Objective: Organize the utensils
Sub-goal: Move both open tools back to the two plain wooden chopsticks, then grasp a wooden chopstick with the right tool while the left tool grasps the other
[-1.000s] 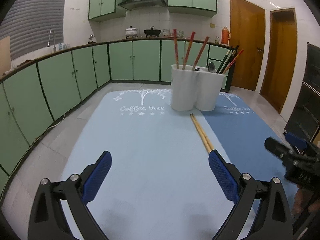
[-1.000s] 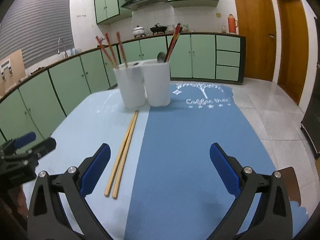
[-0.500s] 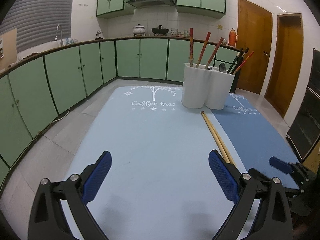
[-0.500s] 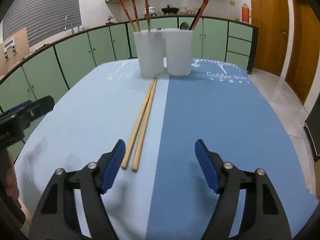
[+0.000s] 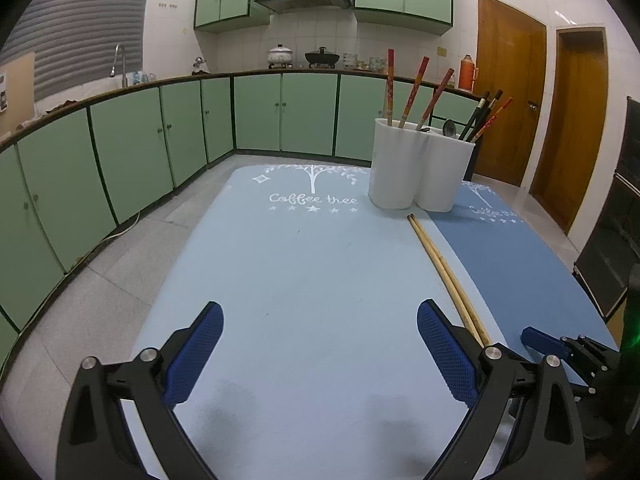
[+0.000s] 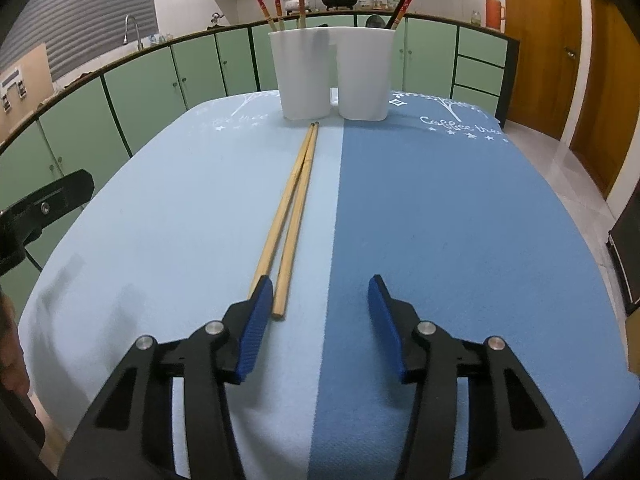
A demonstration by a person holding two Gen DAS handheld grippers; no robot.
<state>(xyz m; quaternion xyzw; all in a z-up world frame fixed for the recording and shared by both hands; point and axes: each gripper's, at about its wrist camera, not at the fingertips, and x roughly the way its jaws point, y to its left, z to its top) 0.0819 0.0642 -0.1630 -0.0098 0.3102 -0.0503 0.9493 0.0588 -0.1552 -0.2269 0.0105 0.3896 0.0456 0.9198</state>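
Two bamboo chopsticks lie side by side on the blue table mat, pointing at a white two-compartment holder. The holder holds red chopsticks on the left and dark chopsticks with a spoon on the right. My right gripper is open and low over the mat, its left finger beside the chopsticks' near ends. In the left wrist view the chopsticks and holder lie ahead to the right. My left gripper is open and empty over the light blue mat.
The mat is light blue on one half and darker blue on the other. Green kitchen cabinets run behind the table. Wooden doors stand at the right. The right gripper shows at the left wrist view's lower right.
My right gripper has moved forward and lower toward the near ends of the bamboo chopsticks, and its jaws have narrowed. My left gripper has drawn back and turned a little left, still open.
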